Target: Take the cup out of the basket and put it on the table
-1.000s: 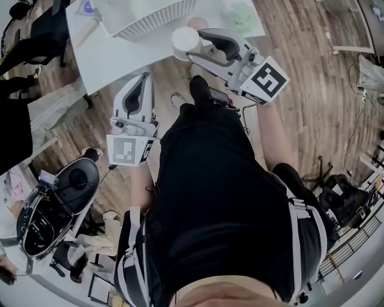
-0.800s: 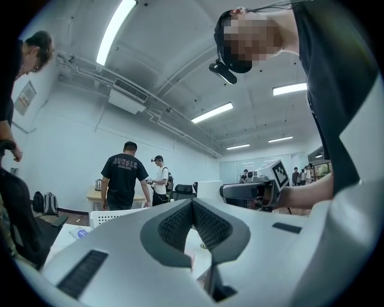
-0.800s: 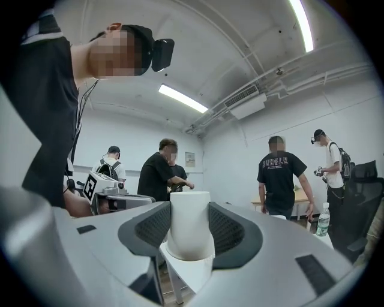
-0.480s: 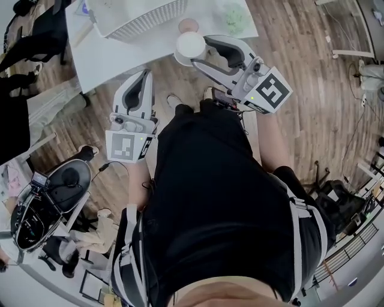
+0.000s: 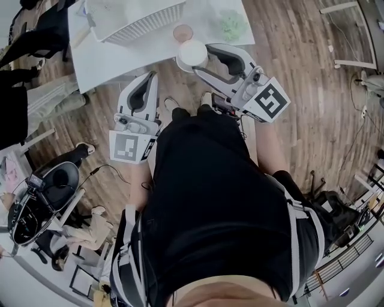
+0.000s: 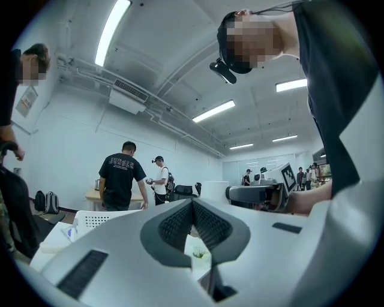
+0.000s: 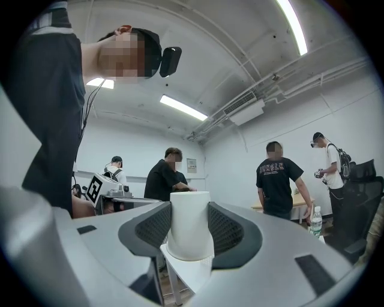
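A white cup (image 5: 191, 51) stands at the near edge of the white table (image 5: 108, 57). My right gripper (image 5: 198, 59) is shut on the cup, one jaw on each side. In the right gripper view the cup (image 7: 189, 231) sits between the dark pads (image 7: 156, 228) with its base on a corner of the table (image 7: 193, 274). The white basket (image 5: 135, 18) stands at the table's far side. My left gripper (image 5: 151, 77) hangs over the wooden floor short of the table. It is shut and holds nothing, and its pads (image 6: 177, 225) meet in the left gripper view.
A small pink cup (image 5: 182, 32) and a green object (image 5: 231, 24) sit on the table behind the white cup. Several people stand in the room beyond. A black office chair (image 5: 45, 198) and bags lie on the floor at the left.
The right gripper and the cup have shifted slightly right along the table's near edge. The left gripper has barely moved.
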Motion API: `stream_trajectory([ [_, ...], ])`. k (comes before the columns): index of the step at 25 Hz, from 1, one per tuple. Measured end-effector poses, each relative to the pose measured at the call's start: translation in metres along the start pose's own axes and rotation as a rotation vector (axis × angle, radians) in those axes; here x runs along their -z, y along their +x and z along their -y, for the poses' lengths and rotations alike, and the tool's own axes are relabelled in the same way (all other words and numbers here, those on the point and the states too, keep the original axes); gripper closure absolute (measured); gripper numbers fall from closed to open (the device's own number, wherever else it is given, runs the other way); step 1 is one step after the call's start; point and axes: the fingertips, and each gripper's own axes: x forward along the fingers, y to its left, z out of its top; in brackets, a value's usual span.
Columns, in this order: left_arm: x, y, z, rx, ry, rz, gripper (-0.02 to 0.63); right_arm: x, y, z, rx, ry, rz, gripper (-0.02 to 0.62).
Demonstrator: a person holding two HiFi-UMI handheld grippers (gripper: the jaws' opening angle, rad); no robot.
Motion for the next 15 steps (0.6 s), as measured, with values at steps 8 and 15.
stream_trajectory([
  [8, 0.0026, 0.0043, -0.0007, 0.008, 0.004, -0.005, 0.588, 0.0003, 0.0014, 0.0053, 0.022, 0.025, 0.016, 0.388],
  [15, 0.0038, 0.0068, -0.0038, 0.014, 0.007, 0.015, 0.588, 0.0027, 0.0056, 0.0079, 0.027, 0.019, -0.011, 0.388],
])
